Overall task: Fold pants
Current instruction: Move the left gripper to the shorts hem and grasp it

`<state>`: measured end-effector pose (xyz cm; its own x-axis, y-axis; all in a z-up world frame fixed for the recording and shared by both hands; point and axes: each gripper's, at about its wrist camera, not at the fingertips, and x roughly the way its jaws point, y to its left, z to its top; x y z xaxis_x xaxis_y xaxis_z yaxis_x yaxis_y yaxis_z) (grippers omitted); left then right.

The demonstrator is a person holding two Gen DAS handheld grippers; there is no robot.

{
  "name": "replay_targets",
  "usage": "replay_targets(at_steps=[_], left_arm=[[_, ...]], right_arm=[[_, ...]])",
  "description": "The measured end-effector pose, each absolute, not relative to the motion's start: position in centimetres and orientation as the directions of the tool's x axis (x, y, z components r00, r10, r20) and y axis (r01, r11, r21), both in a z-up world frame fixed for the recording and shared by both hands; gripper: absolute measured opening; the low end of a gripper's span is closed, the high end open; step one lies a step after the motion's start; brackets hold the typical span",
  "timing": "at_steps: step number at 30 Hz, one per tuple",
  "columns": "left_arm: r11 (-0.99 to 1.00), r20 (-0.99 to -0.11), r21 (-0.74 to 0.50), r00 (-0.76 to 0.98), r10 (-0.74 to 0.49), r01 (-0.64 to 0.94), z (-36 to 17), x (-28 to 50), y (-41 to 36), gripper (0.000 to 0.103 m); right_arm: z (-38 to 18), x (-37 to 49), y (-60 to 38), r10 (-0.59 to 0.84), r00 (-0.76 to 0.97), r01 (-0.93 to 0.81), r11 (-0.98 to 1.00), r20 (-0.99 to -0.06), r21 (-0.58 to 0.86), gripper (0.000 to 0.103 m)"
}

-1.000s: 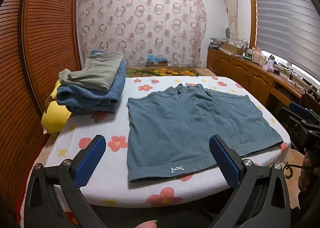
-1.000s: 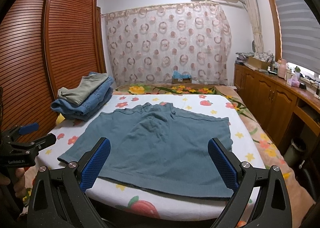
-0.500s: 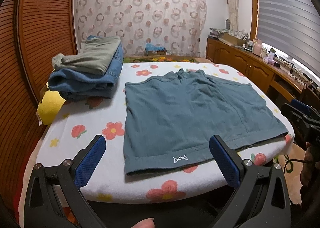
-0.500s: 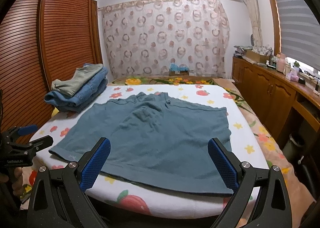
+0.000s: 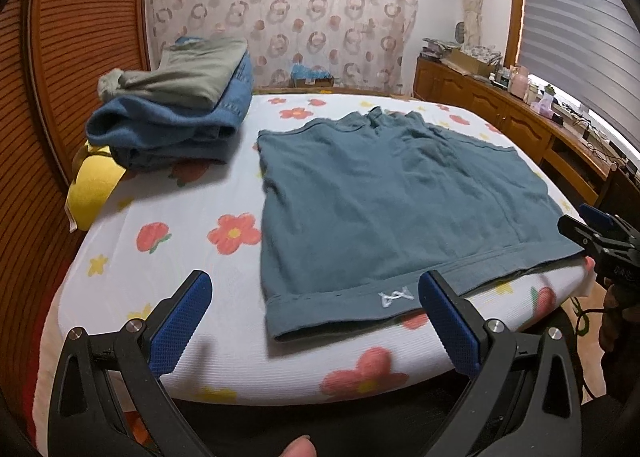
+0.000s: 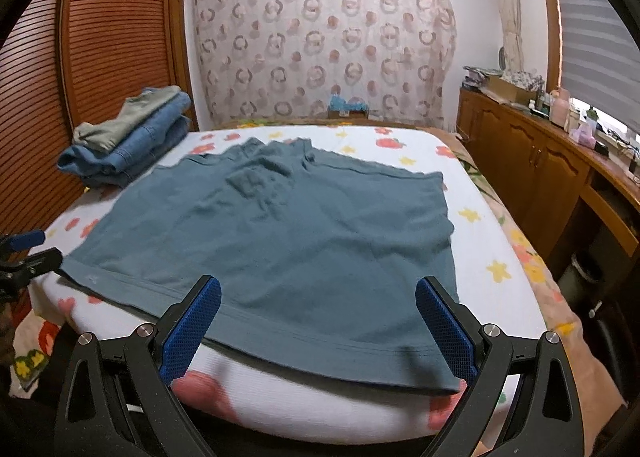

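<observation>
Teal-blue pants lie spread flat on the flowered bed, hem toward me, a small white logo near the hem. They also show in the right wrist view. My left gripper is open and empty, just above the near-left hem corner. My right gripper is open and empty over the near-right part of the hem. The right gripper also shows at the right edge of the left wrist view; the left gripper shows at the left edge of the right wrist view.
A stack of folded jeans and a grey-green garment sits at the bed's far left, on something yellow. A wooden louvred wardrobe stands left. A wooden cabinet with clutter runs along the right, under the window.
Both grippers have moved forward and lower toward the near hem of the pants. Both stay open. The pants have not moved.
</observation>
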<state>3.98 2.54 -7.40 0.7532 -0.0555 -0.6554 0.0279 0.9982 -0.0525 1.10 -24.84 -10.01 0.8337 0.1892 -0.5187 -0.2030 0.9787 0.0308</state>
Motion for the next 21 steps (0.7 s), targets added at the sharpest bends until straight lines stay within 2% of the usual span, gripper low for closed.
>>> replay_targets(at_steps=[4,12,13,14,16,21], left_arm=[[0.998,-0.661,-0.065,0.749,-0.055,0.016,-7.9,4.1,3.7,0.103],[0.995,-0.648,-0.101,0.76,-0.056,-0.012,-8.0,3.8,5.7,0.097],[0.994,-0.648,-0.106,0.759,-0.063,-0.009,-8.1,3.7,5.8,0.085],[0.993,-0.654,-0.115,0.753,-0.073,-0.004,-8.3,3.8,5.9,0.079],[0.992,-0.667,-0.129,0.74,-0.085,-0.002,-8.7,4.0,6.2,0.076],[0.988,-0.679,-0.152,0.723,-0.124,0.027,-9.4,3.7,6.3,0.058]], right_arm=[[-9.8,1.5,-24.7,0.173,0.826,-0.194,0.981,-0.537,0.017,0.098],[-9.9,1.7,-24.1,0.158,0.804,-0.185,0.983,-0.573,0.012,0.098],[-9.9,1.7,-24.0,0.158,0.801,-0.185,0.983,-0.577,0.011,0.098],[-9.9,1.7,-24.0,0.16,0.799,-0.187,0.982,-0.58,0.013,0.098],[-9.6,1.8,-24.3,0.173,0.8,-0.19,0.981,-0.575,0.03,0.098],[-9.2,1.8,-24.8,0.182,0.806,-0.2,0.979,-0.564,0.03,0.099]])
